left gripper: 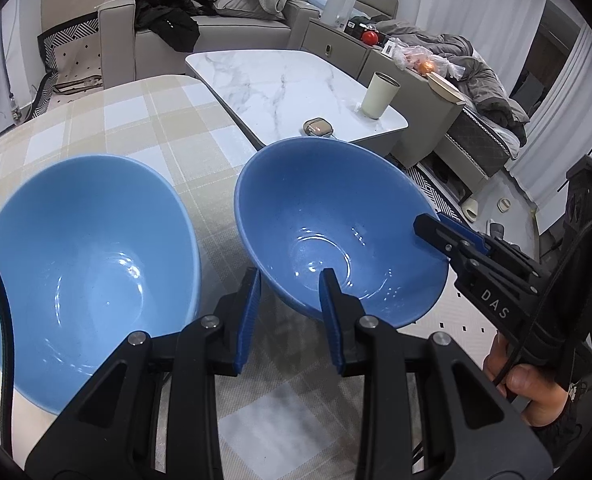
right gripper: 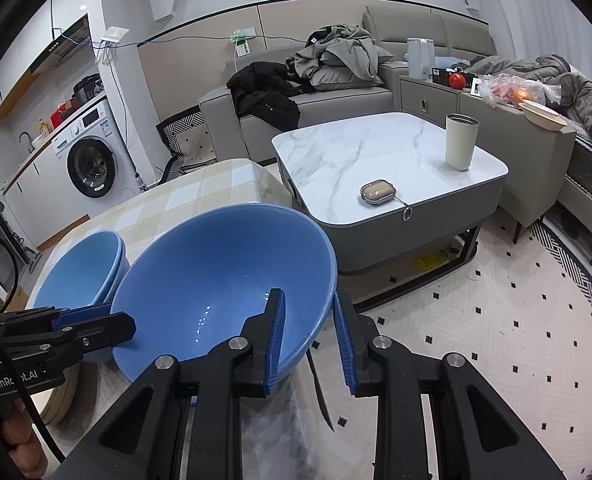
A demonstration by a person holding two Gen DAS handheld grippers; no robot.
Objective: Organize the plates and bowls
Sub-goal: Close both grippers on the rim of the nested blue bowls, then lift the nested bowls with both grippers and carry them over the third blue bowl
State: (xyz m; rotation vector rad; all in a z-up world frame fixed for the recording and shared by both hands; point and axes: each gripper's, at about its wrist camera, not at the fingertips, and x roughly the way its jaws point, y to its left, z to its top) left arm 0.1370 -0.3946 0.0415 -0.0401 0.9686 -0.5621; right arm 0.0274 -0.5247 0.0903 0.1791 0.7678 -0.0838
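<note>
On the checked tablecloth (left gripper: 144,128), a tilted glossy blue bowl (left gripper: 336,216) hangs beside a second blue bowl (left gripper: 84,248) at nine o'clock. Left gripper (left gripper: 290,280) pinches its near rim narrowly; right gripper (right gripper: 309,300), lettered "DAS", clamps its three-o'clock rim. "GenRobot.AI" marks the left one's body.

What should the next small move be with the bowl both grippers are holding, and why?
Probably carry the held bowl sideways over the bowl stack and lower it in. Left gripper and right gripper each clamp its rim, it hangs tilted above the checked tablecloth.
</note>
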